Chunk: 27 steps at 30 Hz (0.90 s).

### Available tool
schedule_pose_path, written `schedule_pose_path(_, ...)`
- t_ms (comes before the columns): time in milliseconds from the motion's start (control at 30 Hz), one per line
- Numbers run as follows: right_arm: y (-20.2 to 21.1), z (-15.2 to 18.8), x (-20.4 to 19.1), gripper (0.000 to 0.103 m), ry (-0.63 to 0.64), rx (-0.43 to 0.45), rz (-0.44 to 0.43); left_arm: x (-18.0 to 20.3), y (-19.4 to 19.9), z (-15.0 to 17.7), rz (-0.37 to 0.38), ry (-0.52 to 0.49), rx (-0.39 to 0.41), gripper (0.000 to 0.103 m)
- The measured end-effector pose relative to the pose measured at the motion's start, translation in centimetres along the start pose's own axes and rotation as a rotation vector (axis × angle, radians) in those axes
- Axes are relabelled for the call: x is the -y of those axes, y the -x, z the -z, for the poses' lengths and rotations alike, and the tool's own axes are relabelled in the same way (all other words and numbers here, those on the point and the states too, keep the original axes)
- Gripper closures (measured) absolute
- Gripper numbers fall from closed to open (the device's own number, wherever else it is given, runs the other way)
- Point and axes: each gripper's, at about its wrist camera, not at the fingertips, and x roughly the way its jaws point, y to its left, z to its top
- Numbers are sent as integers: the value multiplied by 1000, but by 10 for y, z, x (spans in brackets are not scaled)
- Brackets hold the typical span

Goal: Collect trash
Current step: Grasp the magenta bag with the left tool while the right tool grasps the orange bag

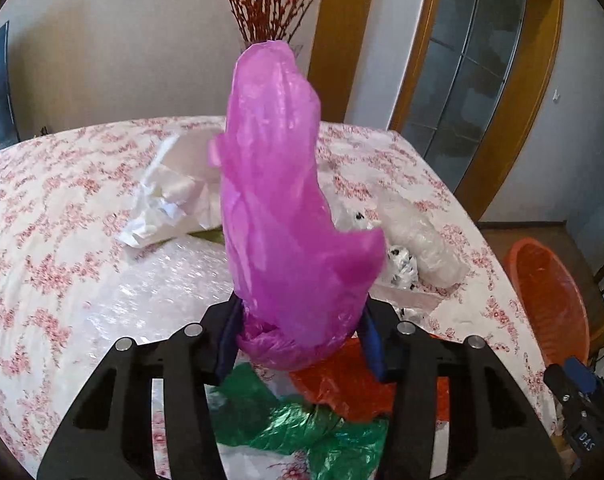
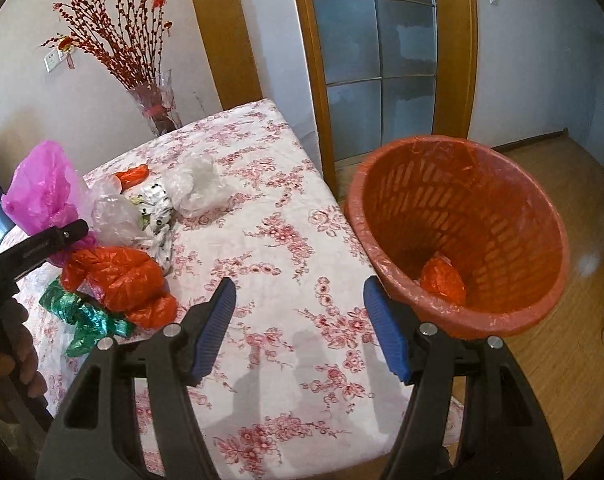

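While my left gripper (image 1: 300,334) squeezes the bottom of the crinkly pink plastic bag (image 1: 280,200), the bag stands up tall between its blue pads (image 1: 232,334), just above the table. My grip looks low on the bag, so most of it is loose and floppy over my fingers. I think I should hold tight and lift slowly, so the loose top does not catch on anything. Right under the pink bag lie a crumpled green shiny bag (image 1: 298,428) and a crumpled red plastic bag (image 1: 341,384). They sit very close, and I should lift straight up so I do not drag them along. My right gripper (image 2: 300,330) hangs over the flowered tablecloth (image 2: 286,380) with its jaws apart and nothing in them. It is free to take the next piece. A little farther on the cloth are clear plastic wraps (image 2: 200,184) and a small black-and-white crumpled wrapper (image 2: 158,204). More white paper trash (image 1: 170,196) lies on the far side in the left view. Just off the table edge, on my right, stands the round red plastic basket with a thin liner (image 2: 505,320). One red bundle (image 2: 441,280) already lies at its bottom. I would carry the pink bag over the rim, get it well inside, and only then let go, since light plastic can float away.
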Motion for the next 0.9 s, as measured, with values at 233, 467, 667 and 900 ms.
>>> schedule_pose_path(233, 2, -3, -27, 38, 49, 11, -37, -15, 29, -8, -3, 12, 58, 53)
schedule_pose_path(467, -2, -4, -65, 38, 105, 10, -95, -37, 52, -12, -28, 40, 99, 53)
schedule_pose_path(667, -13, -5, -103, 38, 147, -2, -163, -62, 67, -7, -60, 63, 115, 53)
schedule_pose_path(900, -32, -4, -131, 38, 181, -45, -200, -82, 74, -2, -90, 102, 113, 53)
